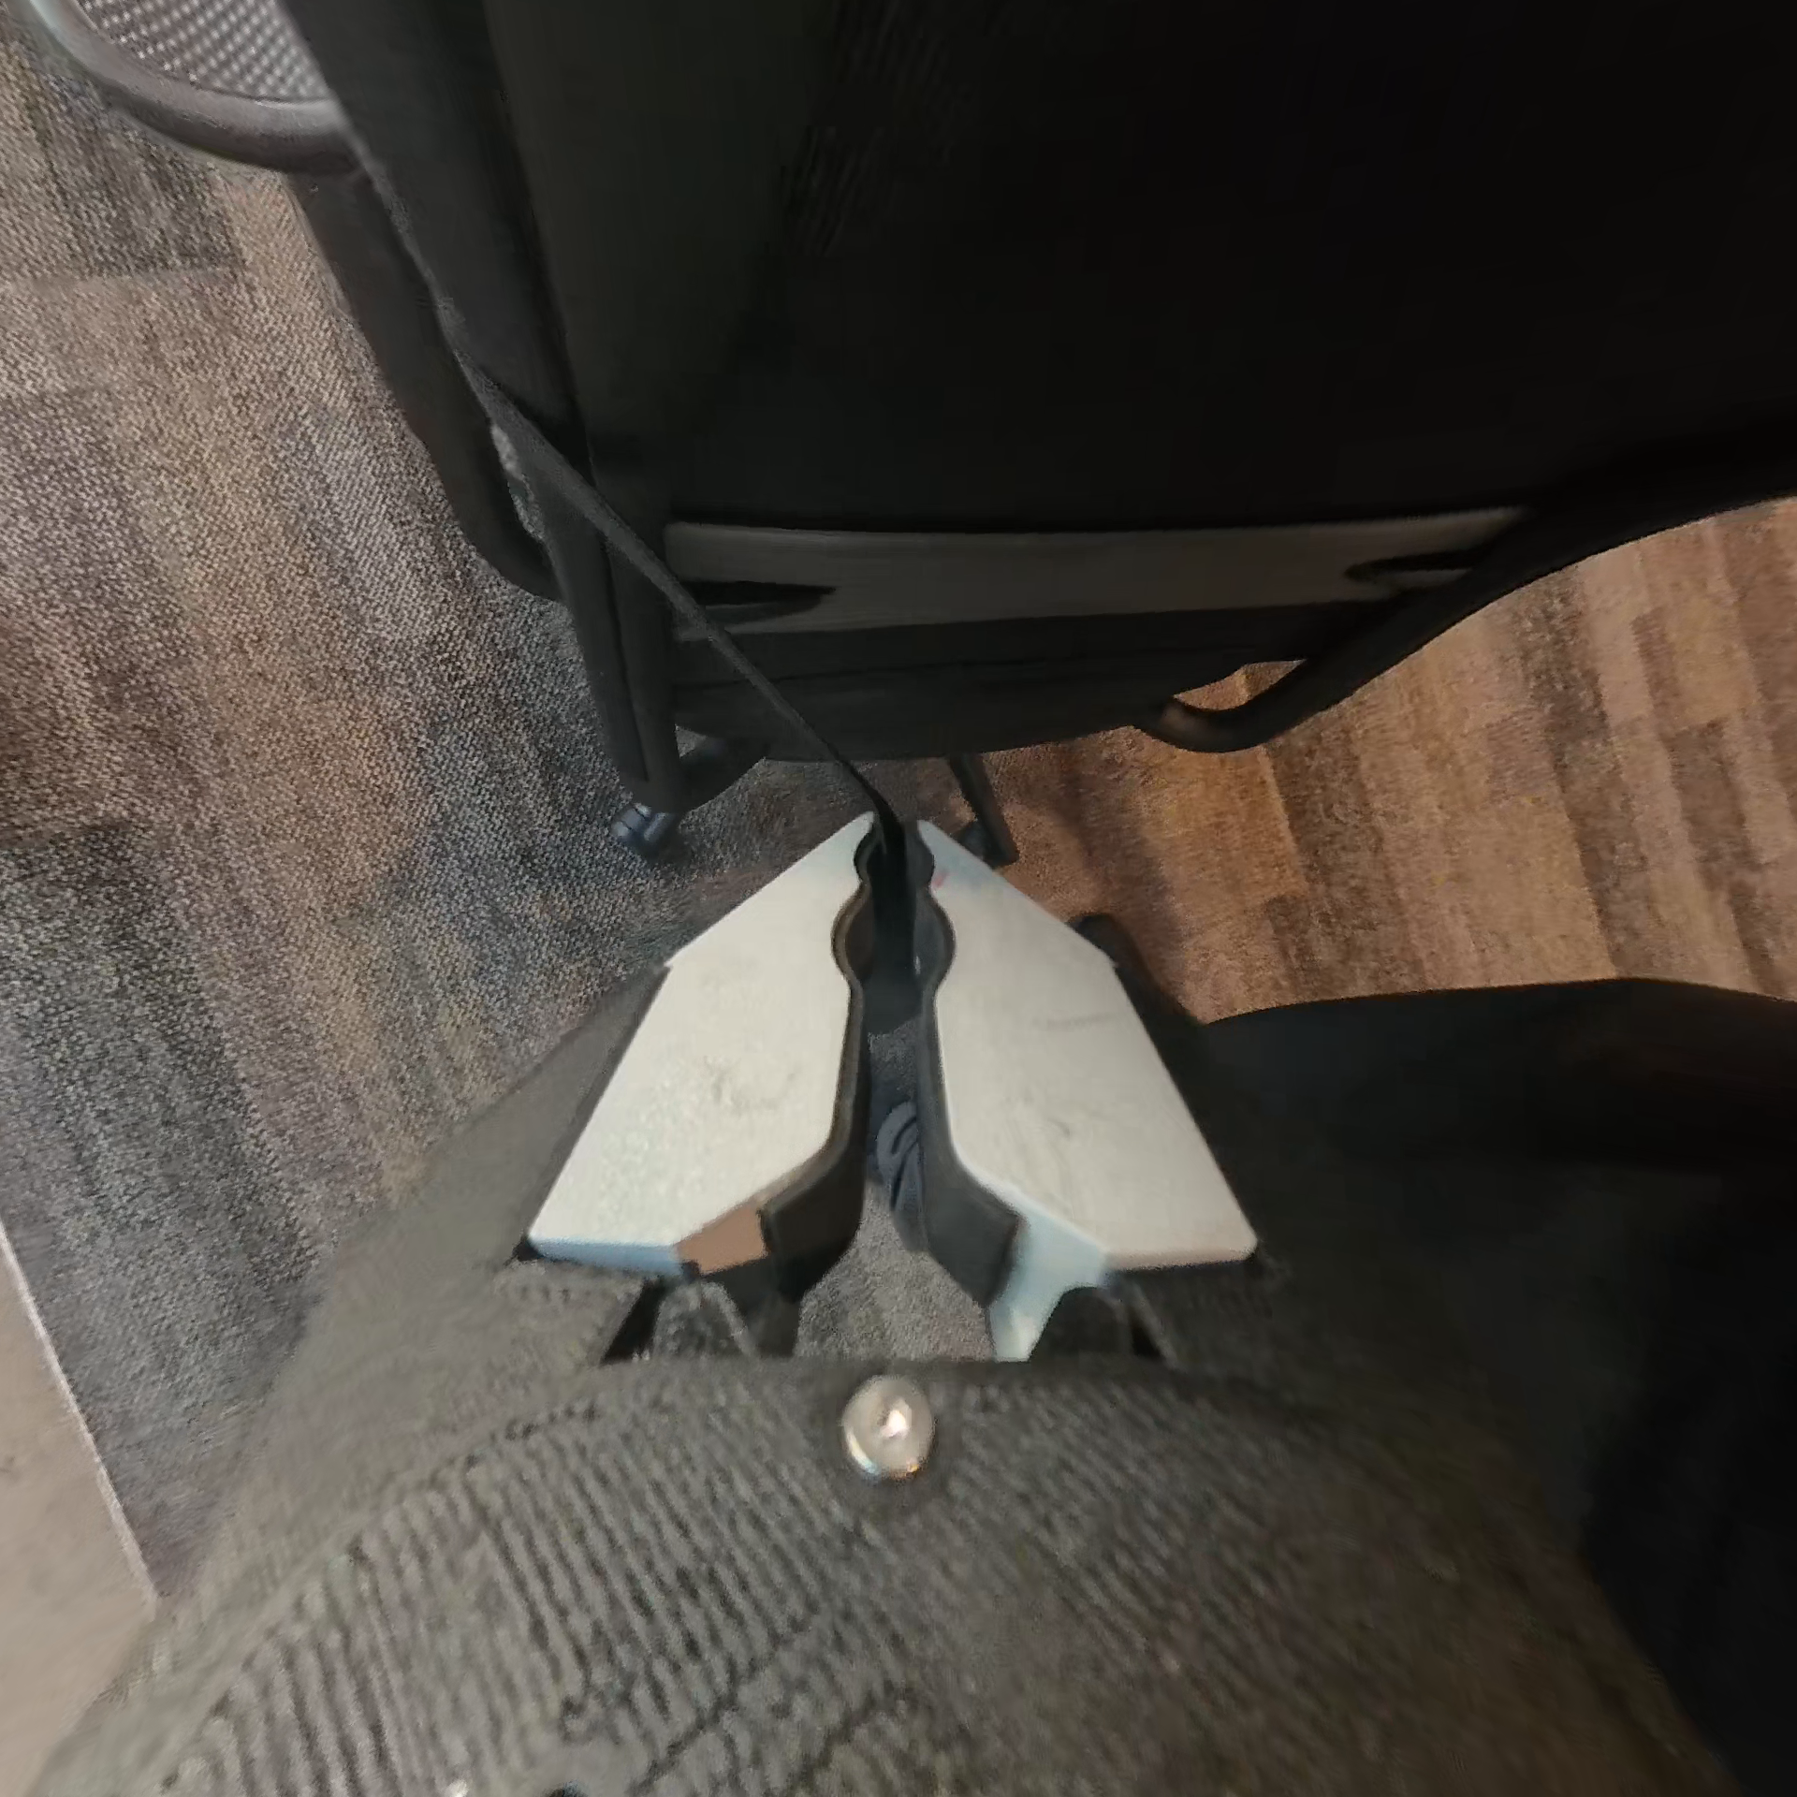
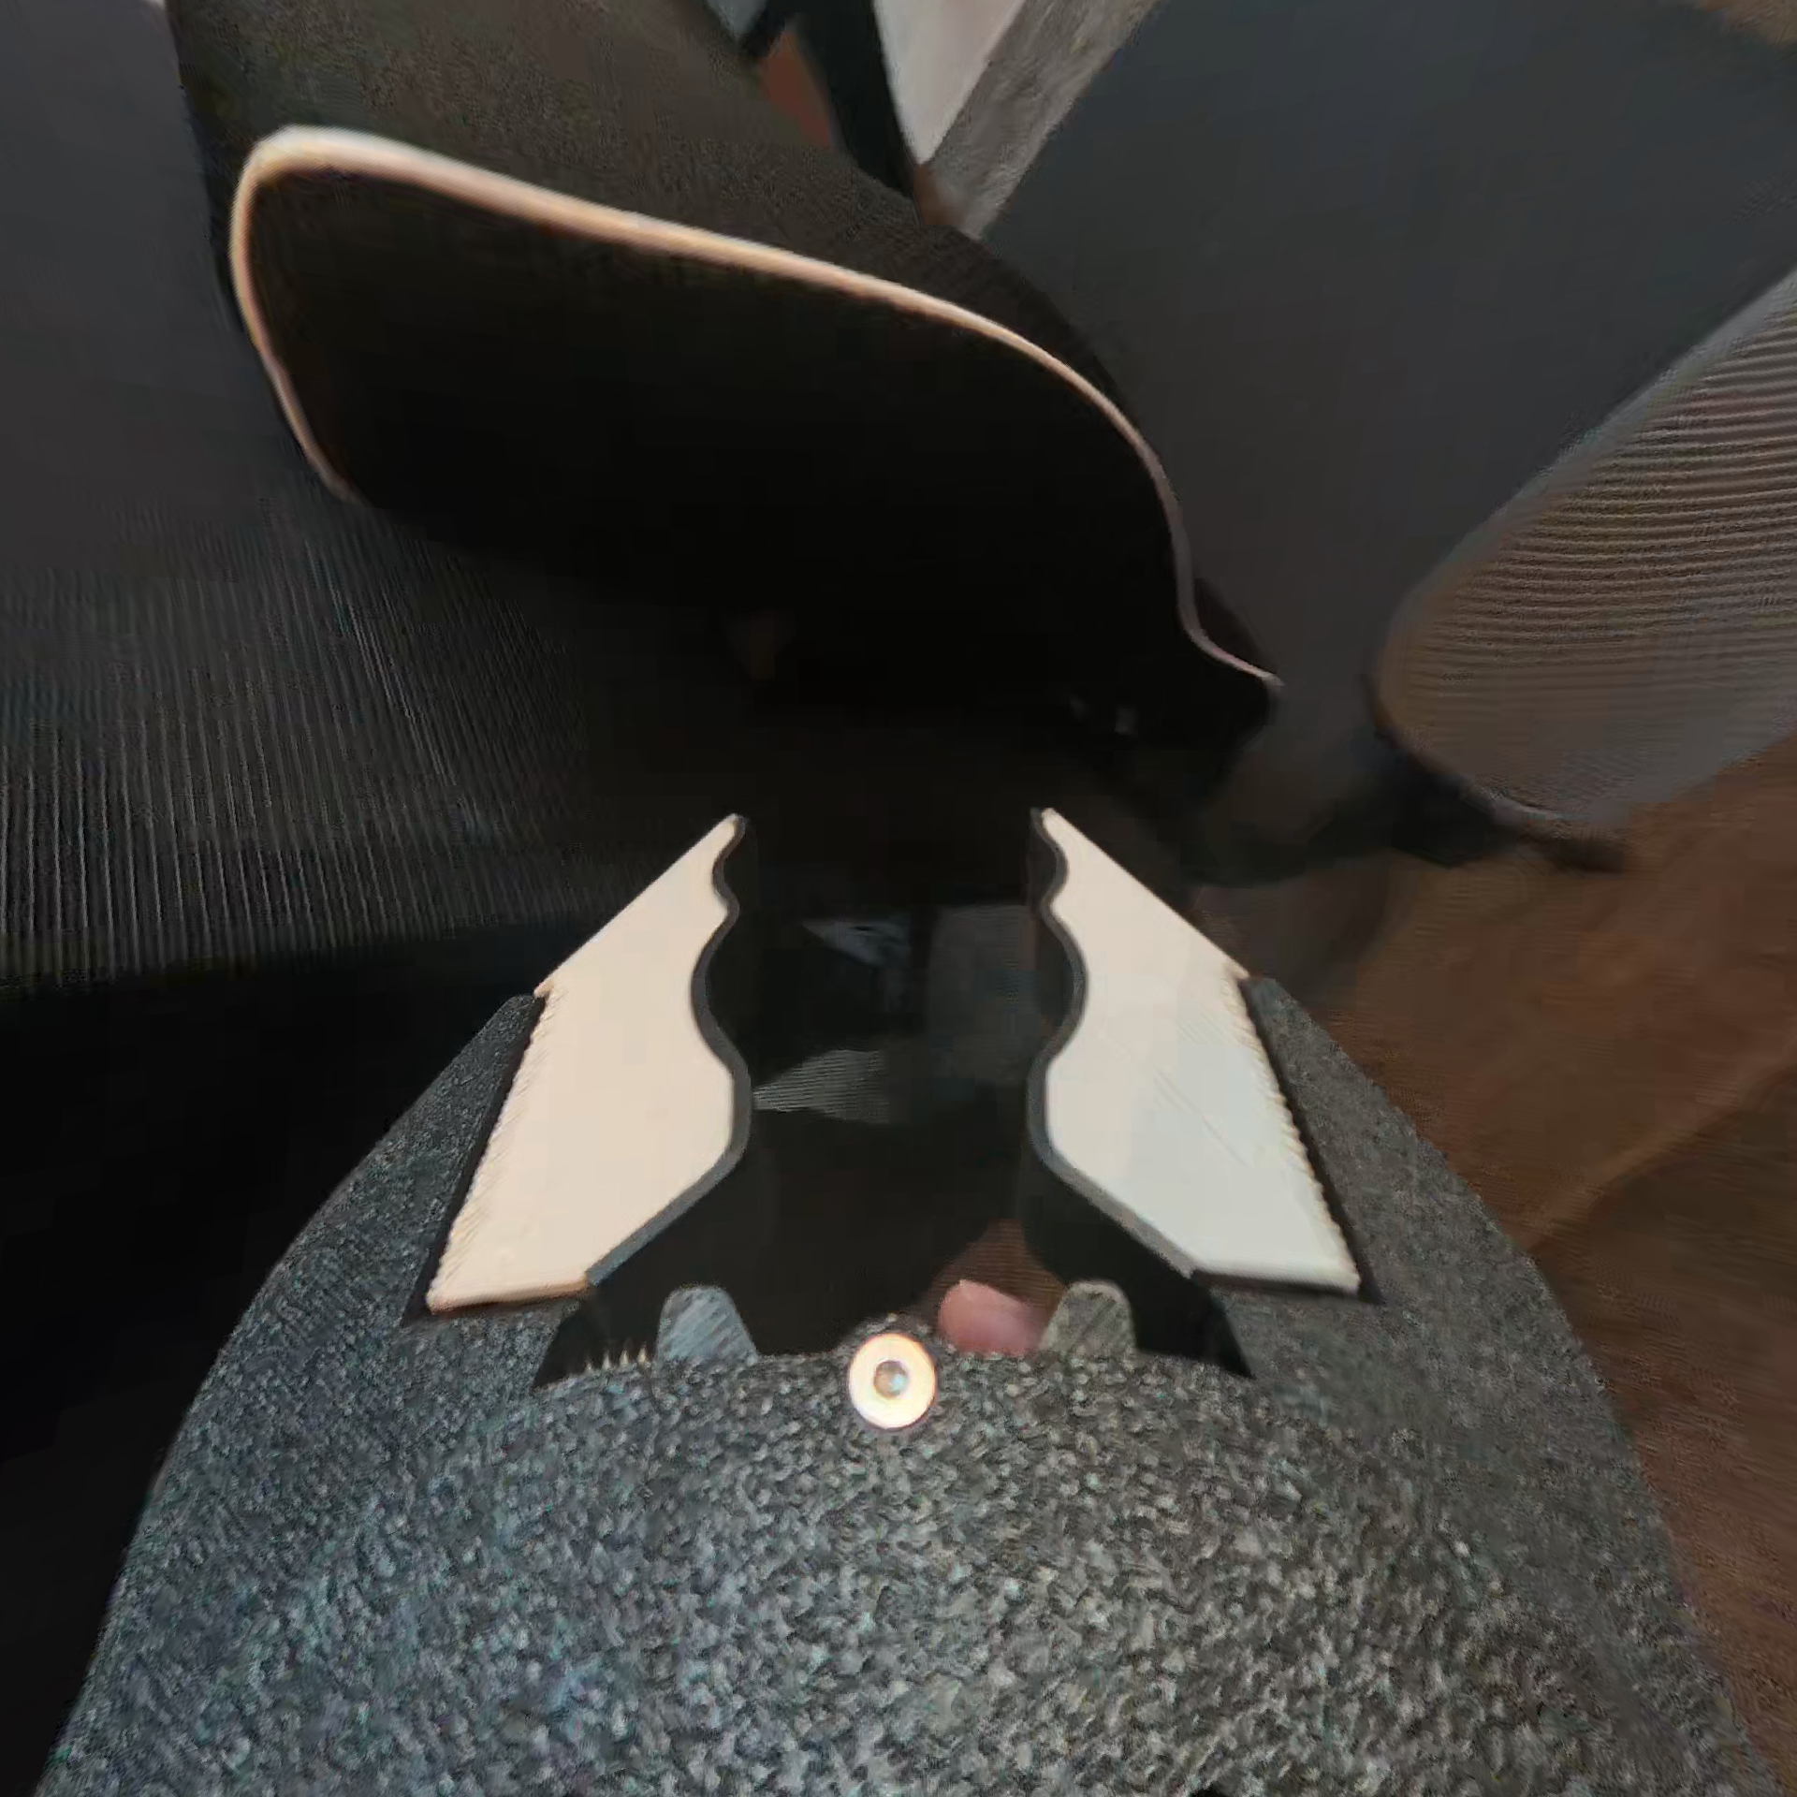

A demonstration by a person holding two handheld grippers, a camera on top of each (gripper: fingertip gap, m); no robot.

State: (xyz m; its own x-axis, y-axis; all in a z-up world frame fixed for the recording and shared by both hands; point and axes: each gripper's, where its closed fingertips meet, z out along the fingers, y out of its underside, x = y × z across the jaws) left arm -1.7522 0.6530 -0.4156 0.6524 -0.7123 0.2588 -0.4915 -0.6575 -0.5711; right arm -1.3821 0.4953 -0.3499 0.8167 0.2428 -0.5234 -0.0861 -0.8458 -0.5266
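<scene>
Grey patchy carpet (image 1: pixel 243 681) on floor, turning brown (image 1: pixel 1556 758) to the right. Black chair frame w/ caster (image 1: pixel 647 827) near a dark mesh panel (image 1: pixel 194 58). Grey ribbed cushion (image 2: pixel 1604 603) at the right.

strap (image 1: pixel 890 904) in left gripper (image 1: pixel 893 875) — bag (image 1: pixel 1070 292) ahead | chair (image 1: pixel 622 681) left
</scene>
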